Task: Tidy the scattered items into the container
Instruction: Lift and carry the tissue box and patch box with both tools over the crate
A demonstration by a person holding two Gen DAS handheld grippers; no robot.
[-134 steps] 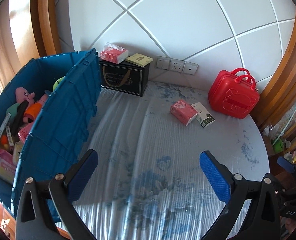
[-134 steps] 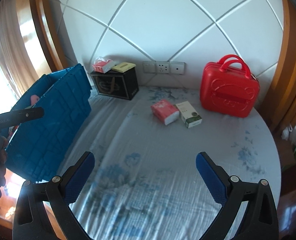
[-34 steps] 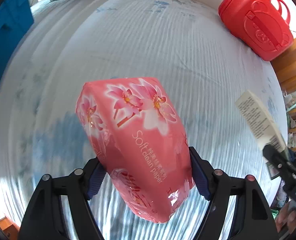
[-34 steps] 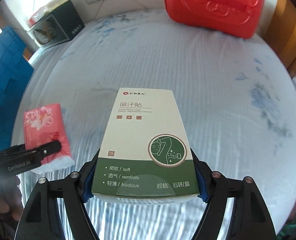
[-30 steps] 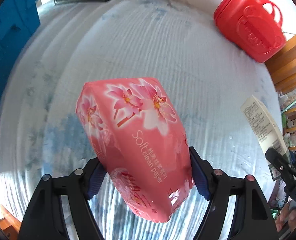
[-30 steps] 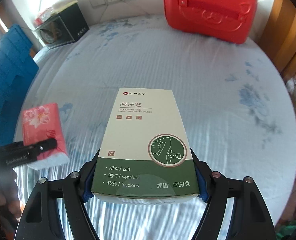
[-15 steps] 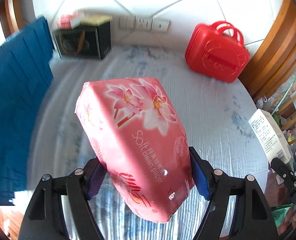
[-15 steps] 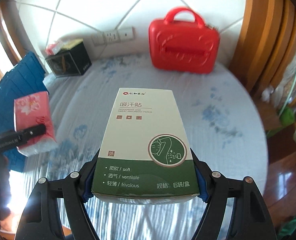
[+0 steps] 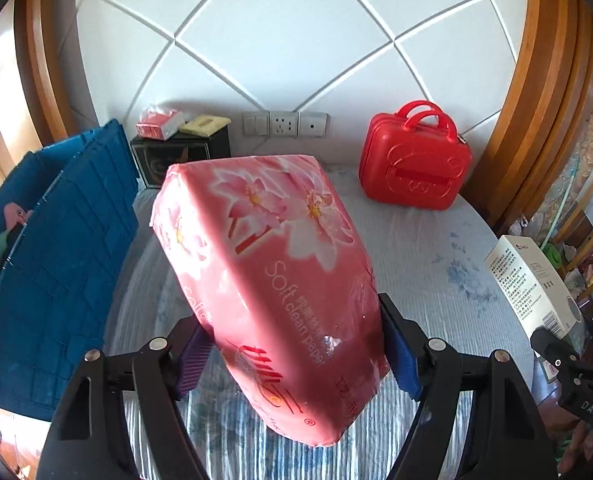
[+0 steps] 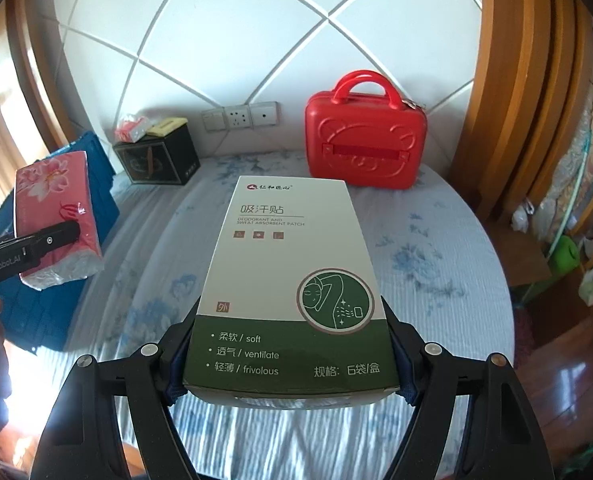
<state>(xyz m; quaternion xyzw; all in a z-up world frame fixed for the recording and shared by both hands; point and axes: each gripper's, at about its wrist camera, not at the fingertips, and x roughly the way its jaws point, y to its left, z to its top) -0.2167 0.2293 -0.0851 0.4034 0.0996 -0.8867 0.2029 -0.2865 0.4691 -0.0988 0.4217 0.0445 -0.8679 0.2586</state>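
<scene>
Here we see a bed spread with a white, blue-flowered sheet, running up to a white padded wall crossed by diagonal seams. Along the bed's left edge stands the blue crate, its ribbed side facing us and a few soft toys just visible inside in the left wrist view. Against the wall sits a red case with two handles, upright, and to its left a black box carrying a small pink pack and a yellow one on its lid. Between them the wall holds a row of white sockets.

We hold the pink tissue pack in the left gripper, its jaws clamped on the pack's lower sides, the pack lifted off the bed and tilted away from us, beside the crate. From the right wrist view the same pack shows at the left, in front of the crate's wall.

The right gripper has its jaws closed on the green-and-white patch box, gripping its near, green end; the box is held above the bed, pointing toward the red case.
</scene>
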